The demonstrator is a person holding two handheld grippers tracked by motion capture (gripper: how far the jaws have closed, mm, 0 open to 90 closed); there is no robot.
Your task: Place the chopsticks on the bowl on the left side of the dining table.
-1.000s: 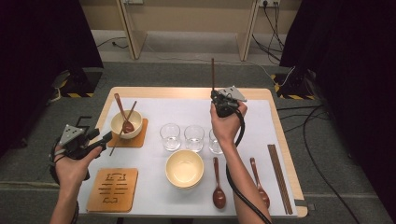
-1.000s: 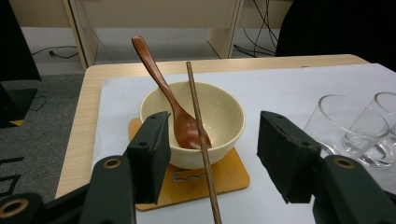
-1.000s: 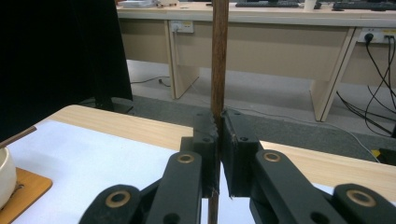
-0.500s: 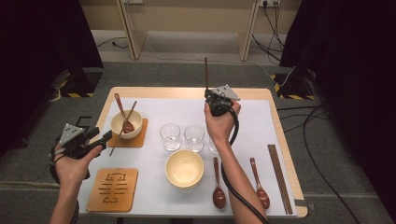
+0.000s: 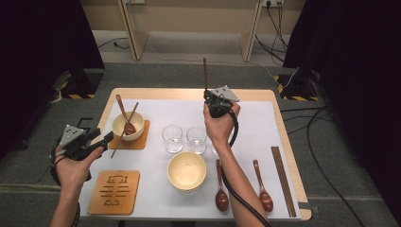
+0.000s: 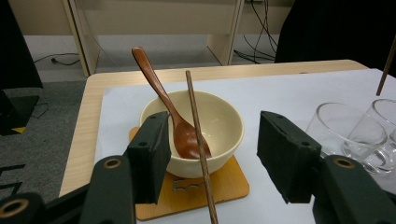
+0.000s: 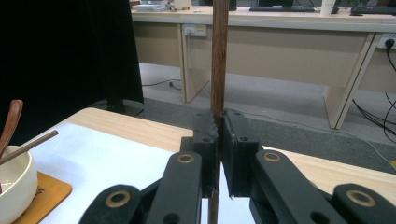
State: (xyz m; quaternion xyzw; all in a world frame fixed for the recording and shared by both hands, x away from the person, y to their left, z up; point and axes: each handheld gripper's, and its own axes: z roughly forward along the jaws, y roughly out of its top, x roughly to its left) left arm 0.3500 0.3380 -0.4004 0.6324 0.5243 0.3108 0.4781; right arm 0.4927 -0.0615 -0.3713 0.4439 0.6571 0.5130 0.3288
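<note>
Wooden tabletop (image 5: 279, 118) with a white sheet (image 5: 265, 132) over most of it. Surroundings first: two clear glasses (image 5: 184, 138) side by side mid-table, just left of the right forearm; a third glass mostly hidden behind that wrist. Empty cream bowl (image 5: 187, 170) in front of them, sitting straight on the sheet. Two dark wooden spoons (image 5: 221, 187) lie right of it, bowls toward the person, and a pair of dark chopsticks (image 5: 283, 182) lies along the right edge. Bare wooden coaster (image 5: 115, 191) with cut-out pattern at front left.

Left rear: second cream bowl (image 6: 196, 128) on another wooden coaster (image 6: 224, 189), holding a glossy brown spoon (image 6: 180, 133) and one chopstick (image 6: 198, 140); both lean on its rim, and the chopstick's lower end runs out between the left jaws.

Right gripper (image 7: 218, 140): jaws clamped on a single dark chopstick (image 5: 205, 73), held upright, well above the table near the far edge, most of its length sticking up above the pads. Stick is slim, straight, dark-stained with visible grain. Nothing between it and the bowl on the coaster except open sheet.

Left gripper (image 6: 212, 149): jaws wide apart, pads touching nothing, facing the bowl on the coaster from just in front. Pads are flat black blocks, matte.
</note>
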